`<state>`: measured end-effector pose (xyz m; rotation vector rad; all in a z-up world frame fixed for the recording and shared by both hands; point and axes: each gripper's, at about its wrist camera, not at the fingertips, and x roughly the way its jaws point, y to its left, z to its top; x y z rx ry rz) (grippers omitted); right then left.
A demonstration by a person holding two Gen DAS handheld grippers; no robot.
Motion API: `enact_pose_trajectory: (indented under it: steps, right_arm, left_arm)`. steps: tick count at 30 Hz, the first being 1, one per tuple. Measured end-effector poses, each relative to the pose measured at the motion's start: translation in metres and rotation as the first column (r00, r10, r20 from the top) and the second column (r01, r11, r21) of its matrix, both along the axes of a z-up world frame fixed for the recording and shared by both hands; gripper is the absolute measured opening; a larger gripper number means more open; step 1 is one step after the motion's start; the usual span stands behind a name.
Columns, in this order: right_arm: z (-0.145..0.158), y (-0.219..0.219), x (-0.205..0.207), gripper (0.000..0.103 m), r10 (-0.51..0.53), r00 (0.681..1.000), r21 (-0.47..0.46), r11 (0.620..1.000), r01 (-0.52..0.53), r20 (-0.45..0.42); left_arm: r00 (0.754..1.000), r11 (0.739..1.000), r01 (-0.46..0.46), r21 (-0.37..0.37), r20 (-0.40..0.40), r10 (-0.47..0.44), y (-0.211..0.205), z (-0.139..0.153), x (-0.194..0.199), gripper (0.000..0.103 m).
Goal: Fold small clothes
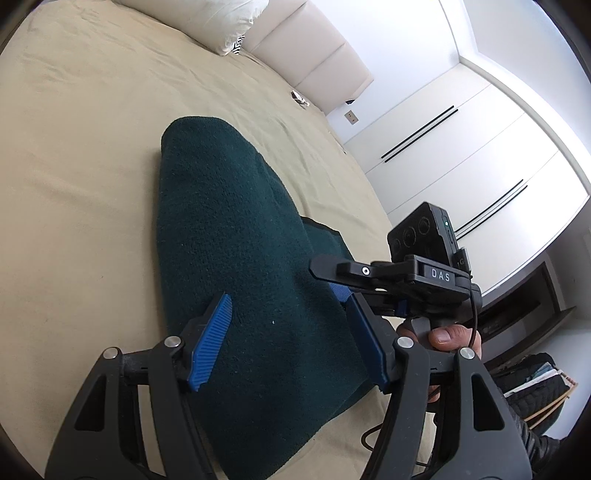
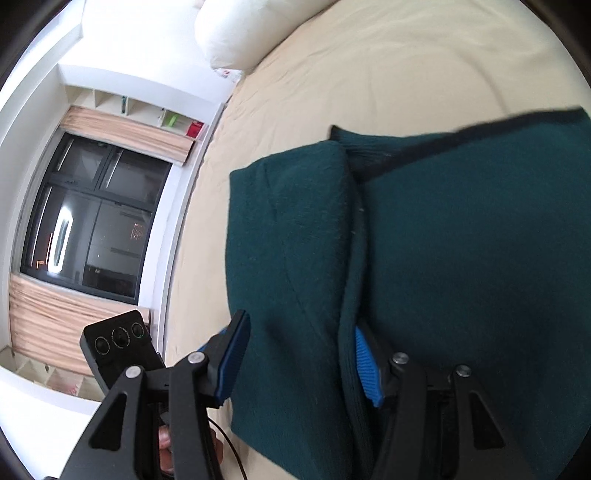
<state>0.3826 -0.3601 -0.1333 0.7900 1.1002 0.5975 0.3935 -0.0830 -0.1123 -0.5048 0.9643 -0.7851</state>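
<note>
A dark green knitted sweater [image 1: 229, 229] lies folded lengthwise on a beige bed sheet [image 1: 74, 166]. My left gripper [image 1: 288, 343] straddles its near end, with a blue pad against each side of the thick fold. My right gripper [image 1: 328, 280] comes in from the right, held by a hand [image 1: 447, 336]. In the right wrist view, my right gripper [image 2: 299, 363] grips a folded section of the sweater [image 2: 291, 240]. Its right pad [image 2: 365, 365] is tucked beneath a further layer of the sweater that rises over it on the right. That layer's far edge is blurred.
A white pillow [image 1: 207, 18] and a padded headboard [image 1: 314, 55] stand at the bed's far end, and a small object [image 1: 299, 98] lies near them. White wardrobe doors [image 1: 461, 147] are to the right. A dark window [image 2: 92, 221] lies beyond the bed's edge.
</note>
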Motion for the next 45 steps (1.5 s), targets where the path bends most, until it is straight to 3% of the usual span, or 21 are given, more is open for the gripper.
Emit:
enact_pose_trajectory:
  steps: [2,6,8,11,15,22,31,41,45]
  right_arm:
    - [-0.001,0.012,0.007,0.05,0.021,1.0,-0.041,0.999,-0.021,0.001]
    - [-0.001,0.016,0.005,0.021,0.032,0.999,-0.114,0.993,-0.03,0.014]
    - [0.003,0.006,0.0,0.019,0.006,0.999,-0.119,0.993,-0.002,0.037]
    - [0.013,-0.005,-0.009,0.018,-0.025,0.996,-0.167,0.985,0.039,0.083]
    - [0.032,-0.015,-0.027,0.017,-0.021,0.985,-0.309,0.948,0.074,0.173]
    - [0.032,-0.068,-0.055,0.017,-0.12,0.97,-0.314,0.932,0.184,0.21]
    - [0.021,-0.123,-0.079,0.017,-0.211,0.96,-0.333,0.906,0.263,0.183]
    - [0.006,-0.129,-0.088,0.017,-0.26,0.954,-0.298,0.909,0.293,0.145]
    - [-0.013,-0.135,-0.086,0.017,-0.257,0.957,-0.31,0.907,0.286,0.131]
  left_arm:
    - [1.0,1.0,0.004,0.001,-0.001,-0.004,-0.001,-0.001,0.0,0.063]
    - [1.0,1.0,-0.001,-0.005,-0.012,0.0,0.0,-0.002,0.002,0.063]
    - [1.0,1.0,0.003,-0.002,-0.013,-0.003,-0.002,-0.001,0.001,0.063]
    - [1.0,1.0,0.016,0.008,-0.009,-0.016,-0.01,0.001,0.001,0.063]
    - [0.999,0.998,0.051,0.034,0.007,-0.051,-0.028,0.006,-0.001,0.063]
    - [0.992,0.988,0.119,0.094,0.04,-0.123,-0.071,0.014,-0.006,0.063]
    - [0.975,0.966,0.2,0.166,0.065,-0.213,-0.121,0.011,-0.018,0.063]
    - [0.966,0.948,0.229,0.221,0.067,-0.249,-0.136,0.006,-0.014,0.063]
    - [0.963,0.936,0.243,0.253,0.052,-0.264,-0.138,-0.001,-0.013,0.063]
